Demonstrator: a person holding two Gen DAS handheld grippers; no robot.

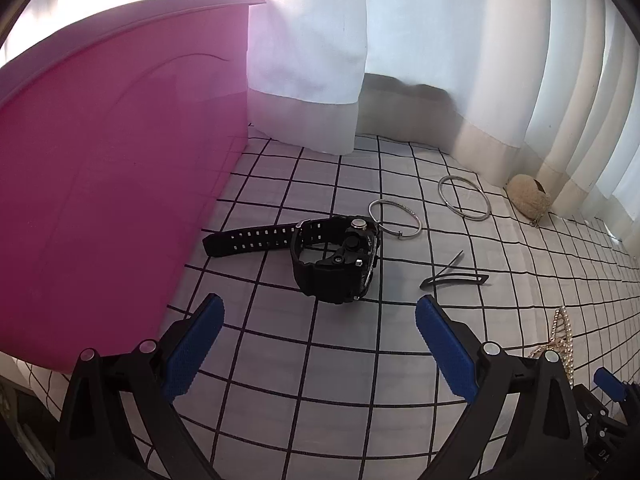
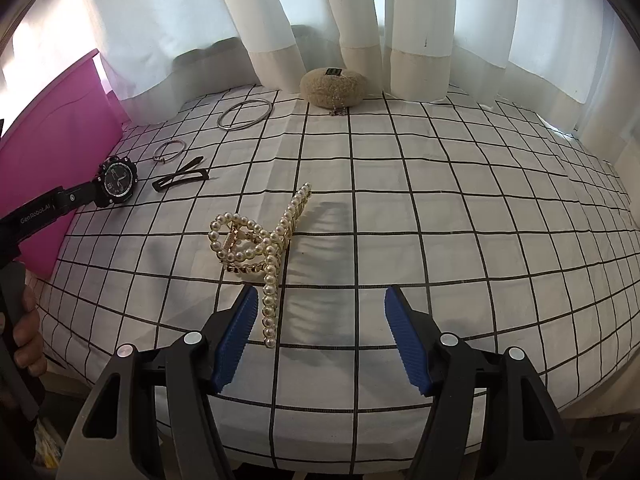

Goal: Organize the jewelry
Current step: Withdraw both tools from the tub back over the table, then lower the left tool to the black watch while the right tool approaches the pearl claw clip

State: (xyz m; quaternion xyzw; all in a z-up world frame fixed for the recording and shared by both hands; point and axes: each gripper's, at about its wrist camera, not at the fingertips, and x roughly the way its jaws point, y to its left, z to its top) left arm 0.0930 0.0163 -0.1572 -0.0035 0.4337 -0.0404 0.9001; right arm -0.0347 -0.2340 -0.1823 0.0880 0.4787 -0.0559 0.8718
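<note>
A black wristwatch (image 1: 336,258) lies on the checked cloth just ahead of my open, empty left gripper (image 1: 318,312); it also shows in the right wrist view (image 2: 116,180). Beyond it lie a small silver bangle (image 1: 394,216), a larger silver bangle (image 1: 464,198) and a black hair clip (image 1: 456,278). A pearl claw clip (image 2: 256,248) lies just ahead and left of my open, empty right gripper (image 2: 320,300); its tip reaches beside the left finger. A pink box (image 1: 100,168) stands at the left.
A beige fuzzy pouch (image 2: 332,88) with a small chain sits at the back by white curtains (image 2: 320,12). The checked cloth (image 2: 440,220) covers the surface. The pink box wall (image 2: 60,136) borders the left side. The left gripper handle and a hand (image 2: 24,320) show at far left.
</note>
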